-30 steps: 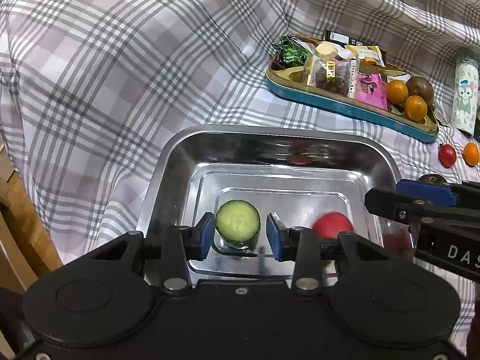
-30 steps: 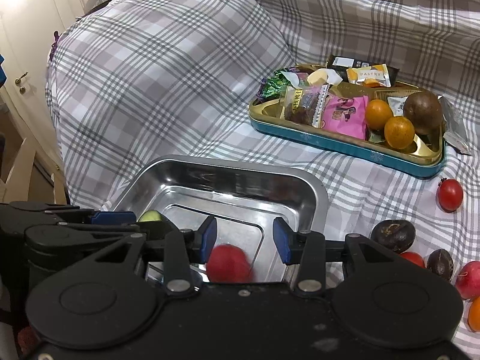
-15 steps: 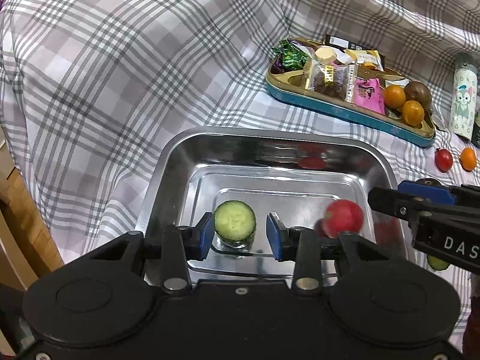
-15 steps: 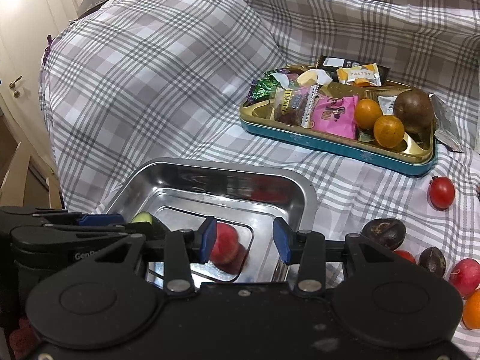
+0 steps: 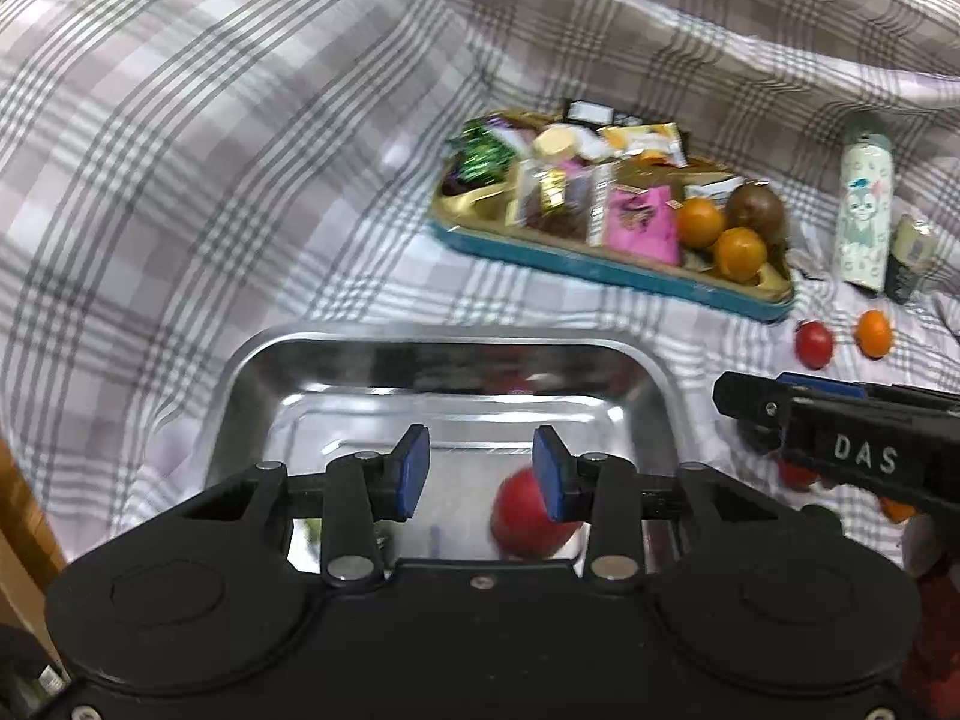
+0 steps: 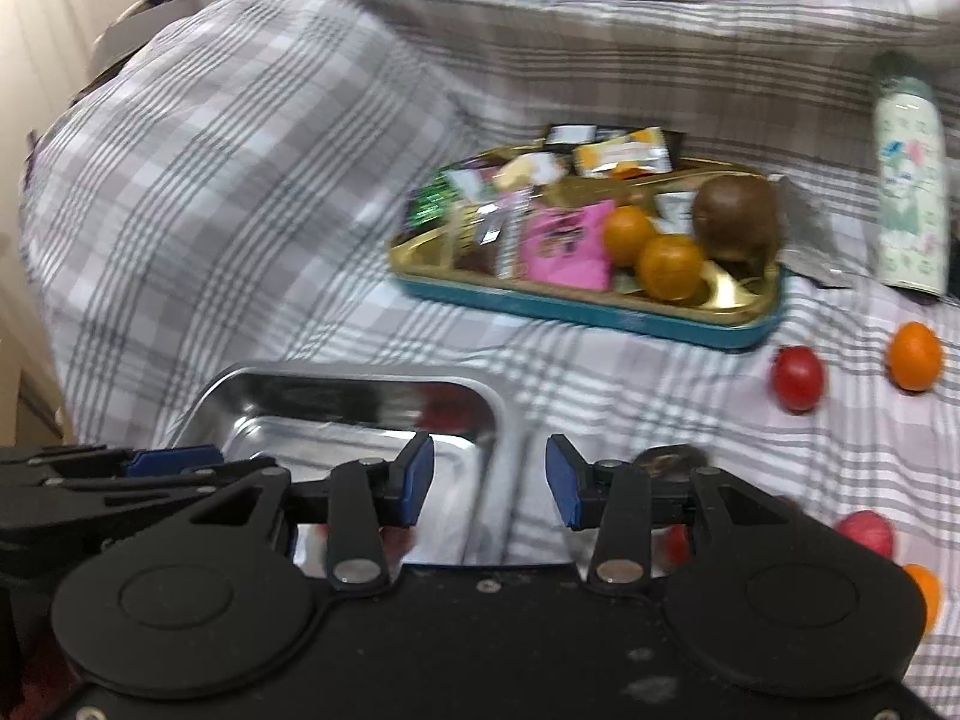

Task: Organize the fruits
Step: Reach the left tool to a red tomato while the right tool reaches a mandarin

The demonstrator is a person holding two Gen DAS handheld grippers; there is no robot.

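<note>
A steel tray (image 5: 252,360) lies on the plaid cloth, also in the right wrist view (image 6: 240,378). A red fruit (image 5: 528,519) lies in it, behind my left gripper's right finger. My left gripper (image 5: 480,471) is open and empty above the tray's near part. The cucumber piece is almost hidden behind its left finger. My right gripper (image 6: 487,480) is open and empty over the tray's right rim. Loose on the cloth are a red tomato (image 6: 797,377), an orange (image 6: 914,355), a dark fruit (image 6: 669,457) and a pink-red fruit (image 6: 867,531).
A teal and gold snack tray (image 5: 600,264) holds packets, two oranges (image 5: 699,222) and a brown fruit (image 5: 755,211); it also shows in the right wrist view (image 6: 600,312). A white printed bottle (image 5: 864,210) stands at the far right. A wooden edge (image 5: 18,516) is at left.
Both grippers have lifted and pulled back from the tray. The right one has shifted right to the tray's rim. The cucumber piece has dropped out of sight behind my left finger.
</note>
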